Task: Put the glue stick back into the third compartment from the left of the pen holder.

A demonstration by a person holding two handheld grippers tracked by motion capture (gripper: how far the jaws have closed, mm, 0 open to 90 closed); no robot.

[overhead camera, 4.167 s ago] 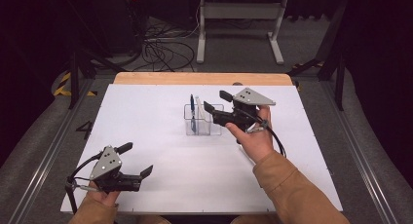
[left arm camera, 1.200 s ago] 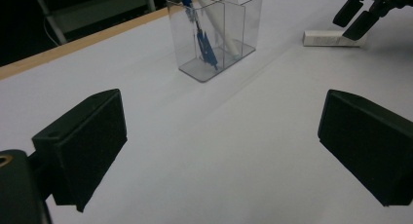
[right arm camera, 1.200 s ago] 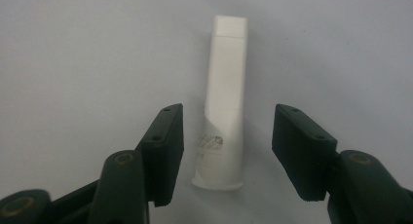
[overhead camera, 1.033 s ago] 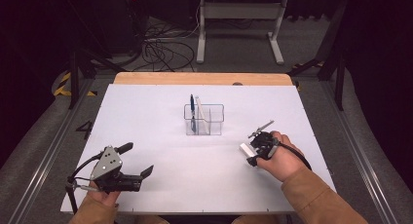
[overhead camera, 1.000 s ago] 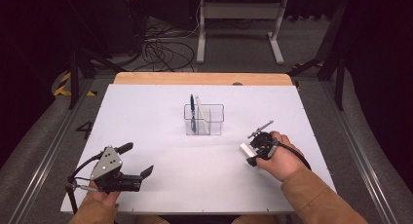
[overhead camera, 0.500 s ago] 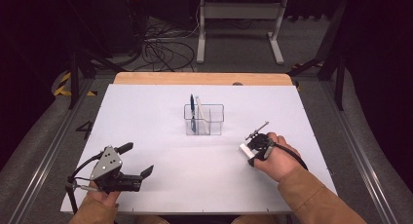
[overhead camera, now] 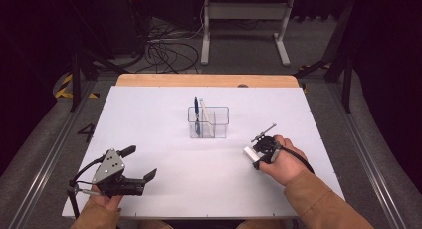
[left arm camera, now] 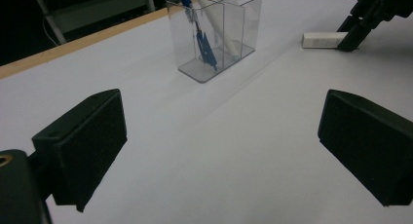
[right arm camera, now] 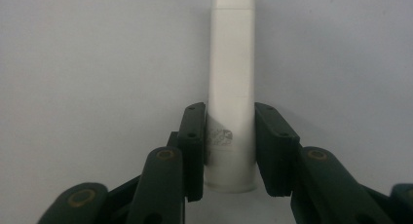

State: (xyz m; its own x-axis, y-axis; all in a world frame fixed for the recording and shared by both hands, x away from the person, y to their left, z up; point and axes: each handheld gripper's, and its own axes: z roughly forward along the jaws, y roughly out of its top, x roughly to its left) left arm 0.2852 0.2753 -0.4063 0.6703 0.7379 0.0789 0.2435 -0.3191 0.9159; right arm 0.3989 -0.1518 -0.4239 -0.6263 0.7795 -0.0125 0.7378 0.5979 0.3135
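A small white bar (overhead camera: 249, 153) lies flat on the white table cover (overhead camera: 164, 114), right of centre. My right gripper (overhead camera: 254, 159) points down onto it. In the right gripper view the bar (right arm camera: 231, 78) runs up between the pads (right arm camera: 194, 136), which press on both its sides. These jaws have just been closing with the bar between them. My left gripper (overhead camera: 140, 163) rests at the front left, its jaws wide apart with nothing between them (left arm camera: 221, 136). The left gripper view also takes in the bar (left arm camera: 325, 39), far off.
A clear two-part box (overhead camera: 209, 123) stands mid-table with a blue pen (overhead camera: 196, 109) and a white pen (overhead camera: 203, 114) in its left part. The left gripper view has the box (left arm camera: 243, 24) ahead. The table's wooden edge (overhead camera: 204, 80) runs along the back.
About four seconds ago my right gripper was raised beside the clear box; it now stands lower and nearer, on the white bar. It has barely shifted in the last second. The left gripper kept still.
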